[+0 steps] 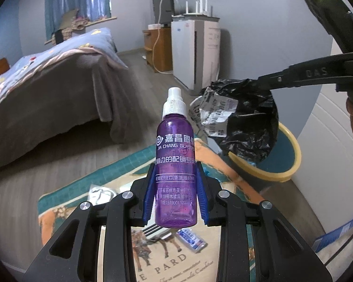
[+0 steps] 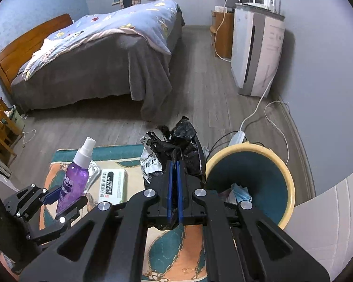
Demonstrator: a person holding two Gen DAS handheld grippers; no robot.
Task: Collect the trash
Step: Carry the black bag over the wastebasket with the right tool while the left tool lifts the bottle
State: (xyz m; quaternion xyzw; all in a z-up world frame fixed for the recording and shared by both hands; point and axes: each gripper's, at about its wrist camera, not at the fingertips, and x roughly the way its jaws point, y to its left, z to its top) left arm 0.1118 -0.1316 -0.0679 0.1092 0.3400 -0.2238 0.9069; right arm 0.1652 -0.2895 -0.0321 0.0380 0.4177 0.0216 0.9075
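Left wrist view: left gripper fingers clamp glossy purple bottle — right gripper pinches crinkled black bag.

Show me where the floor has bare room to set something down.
Bare wood floor lies open between the bed and the white appliance. The rug is crowded with a box and a foil pack; cables clutter the floor behind the bin.

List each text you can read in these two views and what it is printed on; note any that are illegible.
"JIA CHANG GLASSES": purple spray bottle.
"DAS": right gripper arm.
"PARD": printed rug.
Black mailer bag label, with barcode: too blurred.
White box on rug: too small to read.
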